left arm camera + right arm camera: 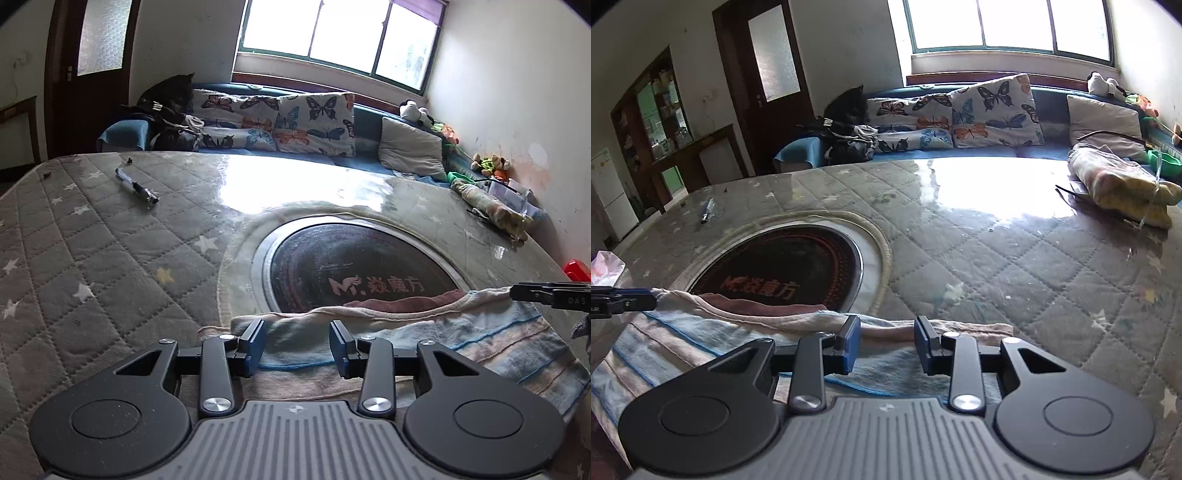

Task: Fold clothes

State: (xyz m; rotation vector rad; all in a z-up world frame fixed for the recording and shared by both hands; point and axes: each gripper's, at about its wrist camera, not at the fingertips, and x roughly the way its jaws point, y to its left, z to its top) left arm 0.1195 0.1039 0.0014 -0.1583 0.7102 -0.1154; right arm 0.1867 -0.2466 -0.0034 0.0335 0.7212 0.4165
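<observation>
Both grippers, left [297, 345] and right [886, 341], hovered with jaws wide over a striped garment [480, 339] lying on the quilted table [92, 258]; soft, light cloth likely best pinched at its edges.

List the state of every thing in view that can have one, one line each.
Left gripper: open, fingers over the garment's near edge.
Right gripper: open, fingers above the garment.
Striped garment: lying flat on the table, partly folded, covering the hotplate's near rim.
Folded cloth pile: stacked at the table's far right.
Pen: lying flat, capped or not cannot be told.
Door: shut.
Hotplate: uncovered, no pot on it.
</observation>
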